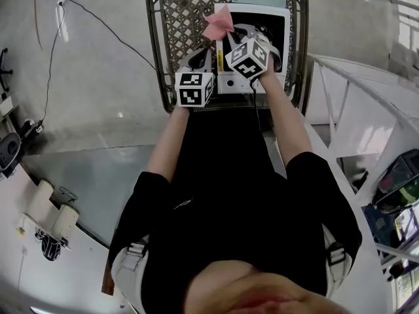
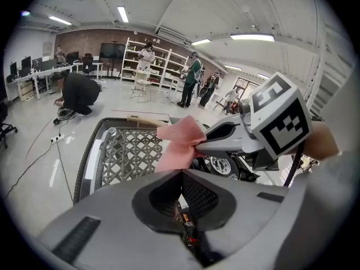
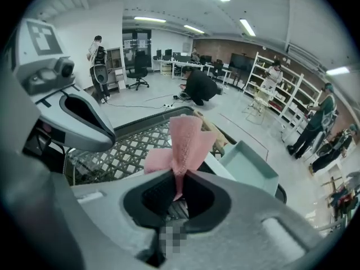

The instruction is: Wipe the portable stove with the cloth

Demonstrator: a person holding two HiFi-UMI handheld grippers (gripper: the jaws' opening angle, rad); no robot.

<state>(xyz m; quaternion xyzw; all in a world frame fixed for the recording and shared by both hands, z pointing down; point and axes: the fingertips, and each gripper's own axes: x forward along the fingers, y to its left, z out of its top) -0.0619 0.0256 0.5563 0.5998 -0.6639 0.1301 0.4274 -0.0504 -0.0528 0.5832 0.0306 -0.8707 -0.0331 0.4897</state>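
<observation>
Upper centre of the frame: the right tool pinches a pink cloth by the stove; the left tool is closed and empty.

Bright ceiling strip lighting; fisheye-warped edges, dark vignette.

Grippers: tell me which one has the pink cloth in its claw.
The right gripper: its claw is shut on the pink cloth, which sticks up from the tips. The left gripper has a closed, empty claw.
</observation>
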